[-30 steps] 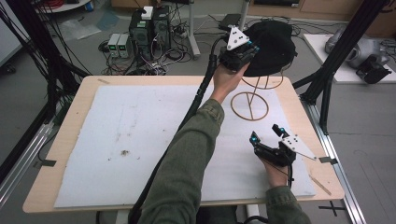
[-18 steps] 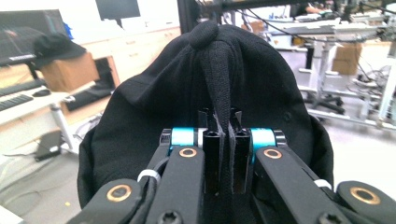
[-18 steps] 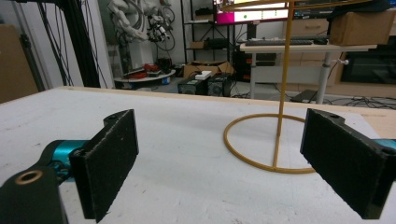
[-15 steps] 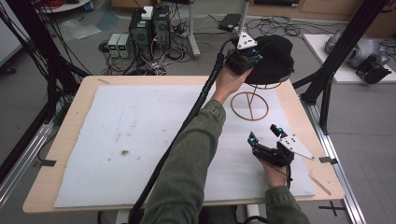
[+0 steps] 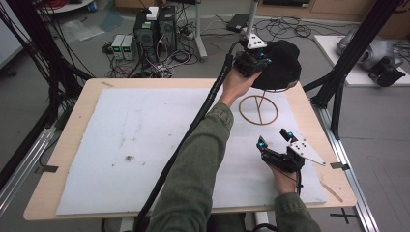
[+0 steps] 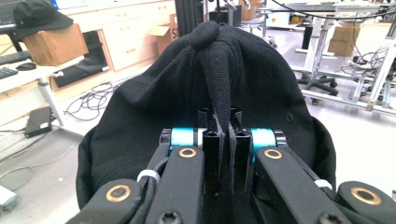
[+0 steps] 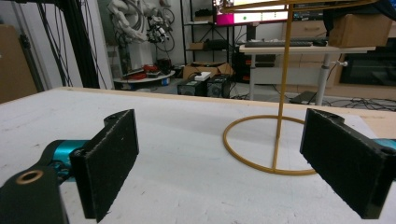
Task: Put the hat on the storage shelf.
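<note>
A black cap (image 5: 283, 65) hangs over the top of a gold wire stand (image 5: 258, 110) at the table's far right. My left gripper (image 5: 261, 59) is shut on a fold of the cap's fabric. In the left gripper view the jaws pinch that ridge of the cap (image 6: 261, 88) at the left gripper (image 6: 224, 128). My right gripper (image 5: 274, 137) rests low on the white mat near the front right, open and with nothing in it. In the right gripper view the right gripper (image 7: 219, 158) faces the stand's base ring and post (image 7: 279, 116).
A white mat (image 5: 145, 145) covers the wooden table (image 5: 72, 121). Black frame posts (image 5: 338, 92) stand at the right edge and a cable (image 5: 193, 130) trails along the left arm. Computers and cords lie on the floor beyond the far edge.
The left gripper with the cap has shifted slightly to the right and lower, onto the stand's top. The right gripper has stayed where it was.
</note>
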Tool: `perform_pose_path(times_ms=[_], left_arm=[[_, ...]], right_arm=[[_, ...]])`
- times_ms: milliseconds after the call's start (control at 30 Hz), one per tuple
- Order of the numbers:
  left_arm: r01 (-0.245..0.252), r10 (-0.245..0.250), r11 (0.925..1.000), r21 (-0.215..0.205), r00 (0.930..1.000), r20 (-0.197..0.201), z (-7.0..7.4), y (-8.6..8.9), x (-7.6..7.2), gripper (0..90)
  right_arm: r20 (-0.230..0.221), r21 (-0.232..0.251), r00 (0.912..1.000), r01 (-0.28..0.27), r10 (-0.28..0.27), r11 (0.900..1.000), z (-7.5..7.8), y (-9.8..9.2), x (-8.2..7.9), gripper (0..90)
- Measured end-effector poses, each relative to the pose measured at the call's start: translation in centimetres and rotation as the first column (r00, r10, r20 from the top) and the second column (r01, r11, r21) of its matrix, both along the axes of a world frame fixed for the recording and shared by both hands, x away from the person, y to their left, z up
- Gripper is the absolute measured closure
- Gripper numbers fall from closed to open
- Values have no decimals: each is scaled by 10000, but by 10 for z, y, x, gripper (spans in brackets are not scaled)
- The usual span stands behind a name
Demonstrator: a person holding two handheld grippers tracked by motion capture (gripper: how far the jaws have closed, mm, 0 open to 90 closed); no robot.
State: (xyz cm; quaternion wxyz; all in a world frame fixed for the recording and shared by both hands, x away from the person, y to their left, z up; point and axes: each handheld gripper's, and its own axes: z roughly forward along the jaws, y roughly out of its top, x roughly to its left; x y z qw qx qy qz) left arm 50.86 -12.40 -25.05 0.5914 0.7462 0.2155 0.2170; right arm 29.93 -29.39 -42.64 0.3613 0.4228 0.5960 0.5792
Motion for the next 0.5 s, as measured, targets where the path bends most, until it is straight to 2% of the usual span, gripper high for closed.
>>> perform_pose_path(times_ms=[500], left_arm=[[-60,59,10000,-45,9998,-177,-1,-3,-1,787]], right_arm=[[-27,4,10000,-25,25,10000,0,0,-1,108]])
